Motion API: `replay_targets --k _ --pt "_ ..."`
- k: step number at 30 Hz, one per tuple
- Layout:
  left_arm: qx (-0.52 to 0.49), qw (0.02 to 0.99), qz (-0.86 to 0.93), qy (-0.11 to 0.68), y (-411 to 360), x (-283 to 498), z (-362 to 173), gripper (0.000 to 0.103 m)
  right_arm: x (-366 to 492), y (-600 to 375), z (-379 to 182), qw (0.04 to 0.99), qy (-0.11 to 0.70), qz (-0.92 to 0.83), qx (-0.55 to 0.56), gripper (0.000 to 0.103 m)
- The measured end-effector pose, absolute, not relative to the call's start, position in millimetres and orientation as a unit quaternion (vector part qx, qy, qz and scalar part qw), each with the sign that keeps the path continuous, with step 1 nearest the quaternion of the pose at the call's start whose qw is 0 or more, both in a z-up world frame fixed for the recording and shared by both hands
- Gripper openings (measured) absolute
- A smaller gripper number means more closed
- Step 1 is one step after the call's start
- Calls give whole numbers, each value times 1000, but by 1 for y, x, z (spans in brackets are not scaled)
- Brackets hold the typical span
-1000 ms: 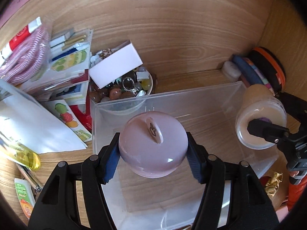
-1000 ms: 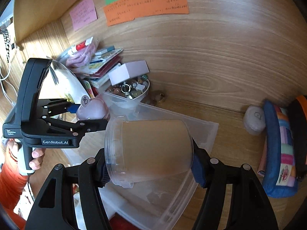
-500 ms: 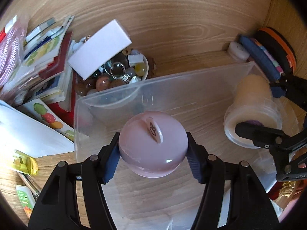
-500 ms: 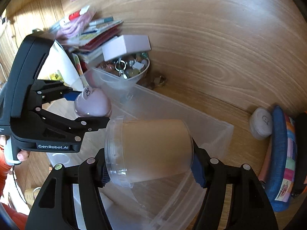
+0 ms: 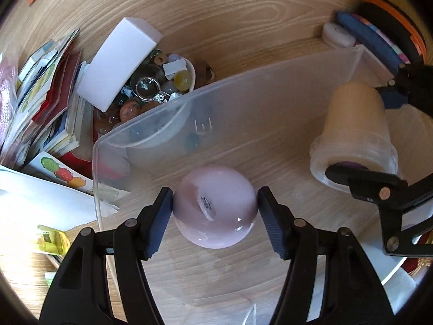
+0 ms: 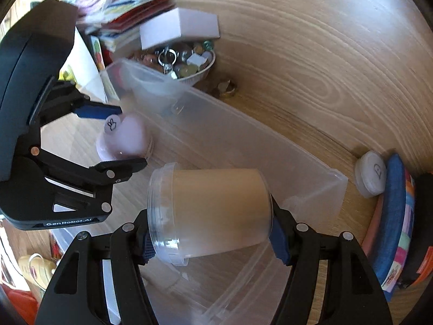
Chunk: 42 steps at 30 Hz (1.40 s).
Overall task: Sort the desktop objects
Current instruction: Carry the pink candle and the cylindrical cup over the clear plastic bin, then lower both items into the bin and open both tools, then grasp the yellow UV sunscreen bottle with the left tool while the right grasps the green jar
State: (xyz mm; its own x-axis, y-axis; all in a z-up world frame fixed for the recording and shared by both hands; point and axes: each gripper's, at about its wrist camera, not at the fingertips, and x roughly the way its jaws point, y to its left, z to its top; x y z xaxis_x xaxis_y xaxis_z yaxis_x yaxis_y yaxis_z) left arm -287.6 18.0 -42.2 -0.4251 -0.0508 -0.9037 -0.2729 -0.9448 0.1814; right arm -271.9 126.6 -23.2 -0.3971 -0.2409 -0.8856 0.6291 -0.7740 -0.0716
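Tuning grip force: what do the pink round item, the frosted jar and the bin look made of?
Pink round item: glossy hard plastic or glazed ceramic; sharp highlight. Frosted jar: matte translucent plastic, clearer threaded rim. Bin: thin translucent plastic; wood grain shows through.

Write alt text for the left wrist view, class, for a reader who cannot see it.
The left gripper flanks a round pink plastic jar inside a clear plastic storage bin. At right, the right gripper holds a frosted plastic cup sideways.
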Motion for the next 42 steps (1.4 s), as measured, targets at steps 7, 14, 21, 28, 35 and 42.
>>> replay_targets --k 7,14,21,28,35,42 --pt "-533 77 830 144 17 -286 -39 66 -270 121 -27 259 227 -804 484 65" --pt "-526 87 837 126 16 -280 -28 70 -263 127 -23 254 197 -813 486 69" --pt "-494 90 859 104 2 -253 14 76 -232 153 17 260 151 -848 436 71" --pt "-406 56 907 97 -2 -217 58 90 -177 170 71 250 142 -899 330 84" --pt "-345 40 933 93 1 -170 72 95 -125 197 91 241 126 -924 267 93" --pt "-307 48 948 70 -8 -102 68 96 -76 239 84 249 14 -940 231 102"
